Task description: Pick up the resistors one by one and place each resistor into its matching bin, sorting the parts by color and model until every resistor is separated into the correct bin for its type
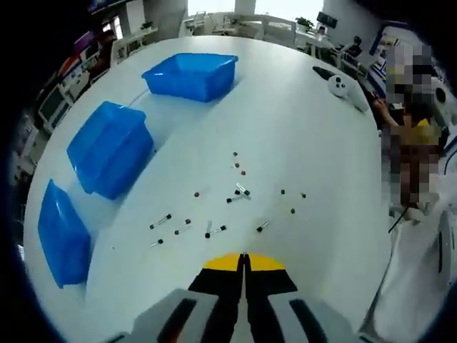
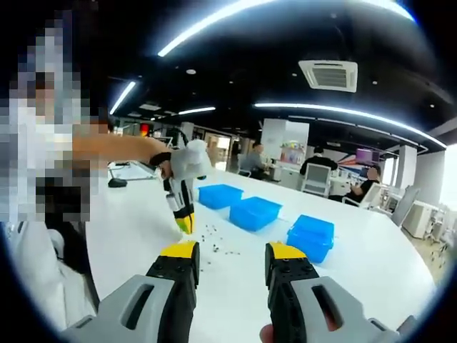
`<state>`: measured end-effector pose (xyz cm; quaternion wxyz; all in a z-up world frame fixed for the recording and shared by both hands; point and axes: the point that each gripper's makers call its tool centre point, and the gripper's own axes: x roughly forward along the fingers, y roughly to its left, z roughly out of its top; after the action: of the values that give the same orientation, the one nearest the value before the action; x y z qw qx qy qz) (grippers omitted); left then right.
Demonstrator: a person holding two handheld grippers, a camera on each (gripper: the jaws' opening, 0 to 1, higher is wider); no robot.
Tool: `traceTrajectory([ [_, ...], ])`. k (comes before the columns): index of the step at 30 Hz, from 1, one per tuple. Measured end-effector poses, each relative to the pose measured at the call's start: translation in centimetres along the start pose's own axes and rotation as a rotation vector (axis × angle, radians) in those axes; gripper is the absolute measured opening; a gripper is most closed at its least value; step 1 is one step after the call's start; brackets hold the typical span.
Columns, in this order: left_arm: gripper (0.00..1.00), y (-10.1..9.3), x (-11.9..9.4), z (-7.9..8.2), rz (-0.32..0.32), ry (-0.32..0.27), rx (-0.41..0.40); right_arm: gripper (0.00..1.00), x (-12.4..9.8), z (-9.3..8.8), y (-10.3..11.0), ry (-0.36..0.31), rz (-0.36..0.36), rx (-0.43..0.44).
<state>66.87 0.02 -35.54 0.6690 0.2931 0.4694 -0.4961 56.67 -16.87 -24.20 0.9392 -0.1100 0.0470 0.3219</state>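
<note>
Several small resistors lie scattered on the white table, some dark with wire leads, some tiny and reddish. My left gripper hangs above their near edge, its yellow-tipped jaws pressed together with nothing between them. Three blue bins stand to the left: one far, one in the middle, one near. In the right gripper view my right gripper is open and empty, raised well back from the resistors. Ahead of it, the left gripper points down over them.
A small white device and a dark flat object lie at the table's far right. A seated person is at the right edge. The bins stand in a row beyond the resistors. Office desks and people fill the background.
</note>
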Motion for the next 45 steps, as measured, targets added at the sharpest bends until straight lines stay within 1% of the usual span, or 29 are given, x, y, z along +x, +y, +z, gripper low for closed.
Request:
traceTrajectory([
  [1,0.04,-0.2,-0.6,0.2,0.005,-0.022,0.002,0.39,0.0,0.0,0.0,0.001,0.000,0.000],
  [4,0.04,-0.6,-2.4,0.7,0.019,-0.119,-0.006,0.39,0.0,0.0,-0.1,0.000,-0.001,0.002],
  [6,0.04,-1.2,-3.6,0.3,0.034,-0.179,-0.024,0.39,0.0,0.0,-0.1,0.000,0.000,0.003],
  [9,0.04,-1.9,-5.0,-0.4,0.036,-0.269,-0.061,0.39,-0.1,0.1,0.0,-0.001,0.001,0.001],
  [12,0.04,-1.9,-6.5,-1.1,0.053,-0.370,-0.099,0.39,0.0,0.1,0.1,-0.001,0.002,0.002],
  [15,0.04,-2.2,-8.0,-2.1,0.071,-0.478,-0.153,0.39,0.1,0.0,0.1,0.003,0.002,0.004],
  [18,0.04,-2.1,-9.3,-3.1,0.090,-0.572,-0.210,0.39,0.2,-0.2,0.1,0.008,0.003,0.006],
  [19,0.04,-1.6,-10.0,-3.2,0.104,-0.619,-0.227,0.39,0.3,-0.2,0.0,0.009,0.002,0.006],
  [21,0.04,-1.6,-11.2,-3.7,0.127,-0.722,-0.232,0.39,0.3,-0.3,-0.1,0.012,0.001,0.007],
  [22,0.04,-1.5,-11.6,-3.9,0.133,-0.763,-0.254,0.39,0.4,-0.3,-0.1,0.013,0.000,0.007],
  [23,0.04,-1.7,-11.9,-4.3,0.133,-0.789,-0.261,0.39,0.4,-0.4,-0.1,0.015,-0.001,0.008],
  [26,0.04,-1.9,-12.7,-4.8,0.158,-0.874,-0.290,0.39,0.4,-0.5,-0.3,0.018,-0.004,0.009],
  [28,0.04,-2.2,-13.1,-5.2,0.167,-0.905,-0.294,0.39,0.4,-0.6,-0.3,0.020,-0.006,0.009],
  [30,0.04,-2.5,-13.4,-5.5,0.191,-0.943,-0.312,0.39,0.4,-0.6,-0.4,0.020,-0.008,0.009],
  [31,0.04,-2.7,-13.3,-5.6,0.192,-0.946,-0.312,0.39,0.4,-0.6,-0.4,0.020,-0.009,0.010],
  [33,0.04,-2.6,-13.6,-5.6,0.213,-0.975,-0.326,0.39,0.4,-0.7,-0.5,0.020,-0.010,0.011],
  [35,0.04,-2.4,-13.7,-5.4,0.224,-0.982,-0.333,0.39,0.4,-0.8,-0.5,0.023,-0.009,0.012],
  [39,0.04,-1.8,-13.6,-4.4,0.242,-0.981,-0.321,0.39,0.4,-0.7,-0.4,0.021,-0.008,0.011],
  [41,0.04,-1.0,-13.5,-3.8,0.278,-0.980,-0.312,0.39,0.3,-0.6,-0.5,0.019,-0.010,0.012],
  [43,0.04,-0.4,-13.4,-3.1,0.283,-0.979,-0.314,0.39,0.2,-0.6,-0.5,0.019,-0.013,0.012],
  [45,0.04,0.3,-13.5,-2.2,0.278,-0.994,-0.329,0.39,0.2,-0.6,-0.5,0.019,-0.013,0.013],
])
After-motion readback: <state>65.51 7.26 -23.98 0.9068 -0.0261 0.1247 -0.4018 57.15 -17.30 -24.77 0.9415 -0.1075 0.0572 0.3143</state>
